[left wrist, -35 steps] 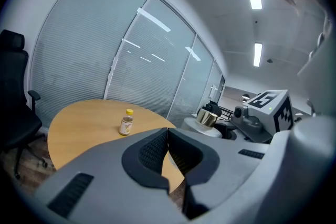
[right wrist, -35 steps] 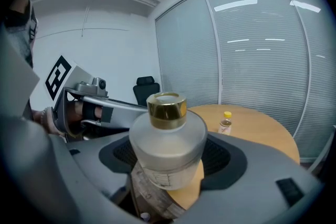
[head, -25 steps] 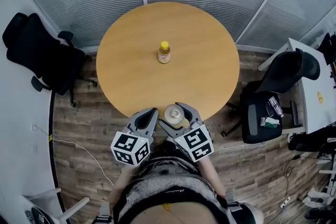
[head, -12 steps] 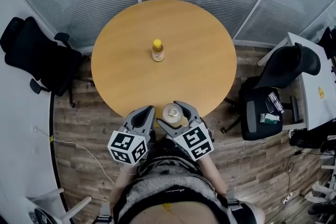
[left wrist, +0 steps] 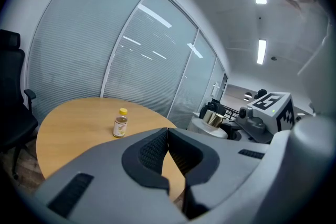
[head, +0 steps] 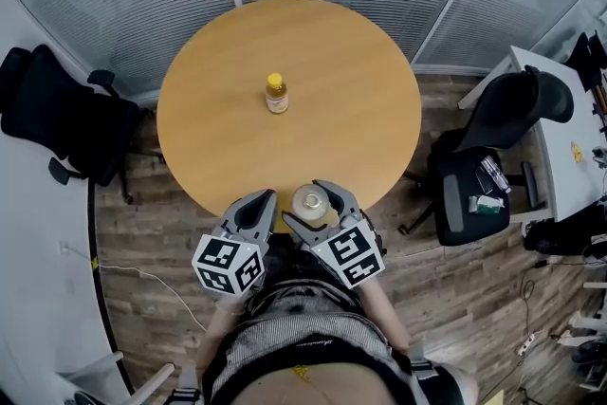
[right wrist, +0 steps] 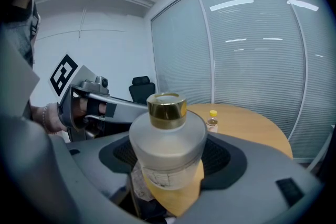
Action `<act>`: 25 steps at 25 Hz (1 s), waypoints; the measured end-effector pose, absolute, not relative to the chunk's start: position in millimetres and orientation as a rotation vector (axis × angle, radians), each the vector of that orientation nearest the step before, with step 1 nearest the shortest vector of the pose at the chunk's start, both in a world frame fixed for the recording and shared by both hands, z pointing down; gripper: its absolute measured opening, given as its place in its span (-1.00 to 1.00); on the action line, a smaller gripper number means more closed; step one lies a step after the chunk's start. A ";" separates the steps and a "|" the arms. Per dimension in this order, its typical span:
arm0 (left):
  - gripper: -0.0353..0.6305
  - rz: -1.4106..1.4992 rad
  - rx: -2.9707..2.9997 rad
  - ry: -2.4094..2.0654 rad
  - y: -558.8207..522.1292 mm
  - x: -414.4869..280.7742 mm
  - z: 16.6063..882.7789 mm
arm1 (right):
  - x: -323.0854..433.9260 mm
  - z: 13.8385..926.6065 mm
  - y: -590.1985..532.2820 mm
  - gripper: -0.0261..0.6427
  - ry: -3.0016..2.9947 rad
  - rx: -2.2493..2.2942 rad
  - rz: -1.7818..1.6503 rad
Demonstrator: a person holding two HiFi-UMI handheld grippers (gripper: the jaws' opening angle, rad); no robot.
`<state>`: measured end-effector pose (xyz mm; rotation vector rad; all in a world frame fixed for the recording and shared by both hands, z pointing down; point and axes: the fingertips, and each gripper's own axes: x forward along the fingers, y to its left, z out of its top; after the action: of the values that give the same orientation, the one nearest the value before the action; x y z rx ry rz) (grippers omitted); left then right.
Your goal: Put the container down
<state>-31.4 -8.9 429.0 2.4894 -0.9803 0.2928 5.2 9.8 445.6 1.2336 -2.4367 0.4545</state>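
A frosted white container with a gold cap (head: pixel 311 202) is held upright over the near edge of the round wooden table (head: pixel 360 109). My right gripper (head: pixel 313 208) is shut on its body. In the right gripper view the container (right wrist: pixel 168 149) fills the gap between the jaws. My left gripper (head: pixel 266 198) sits just left of it, shut on nothing; in its own view (left wrist: pixel 167 131) the jaws meet. A small bottle with a yellow cap (head: pixel 276 94) stands upright near the table's middle, also seen as the bottle (left wrist: pixel 121 123) (right wrist: pixel 212 120).
A black office chair (head: pixel 66 119) stands left of the table. Two more black chairs (head: pixel 512 123) stand at the right, one seat (head: pixel 474 199) holding small items. A white desk (head: pixel 569 156) lies far right. Glass walls with blinds curve behind the table.
The head view has drifted, so the table and bottle sit further left in frame. Both grippers keep their pose and the container stays held.
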 end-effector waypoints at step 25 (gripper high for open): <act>-0.83 0.304 2.537 -0.809 -104.2 -62.7 435.7 | -20.2 452.2 -81.2 0.10 -2.339 1.400 0.498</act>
<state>-62.7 -104.2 435.7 2.5367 -0.8093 0.3045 -20.2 -81.2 452.2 1.4000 -2.3390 0.4975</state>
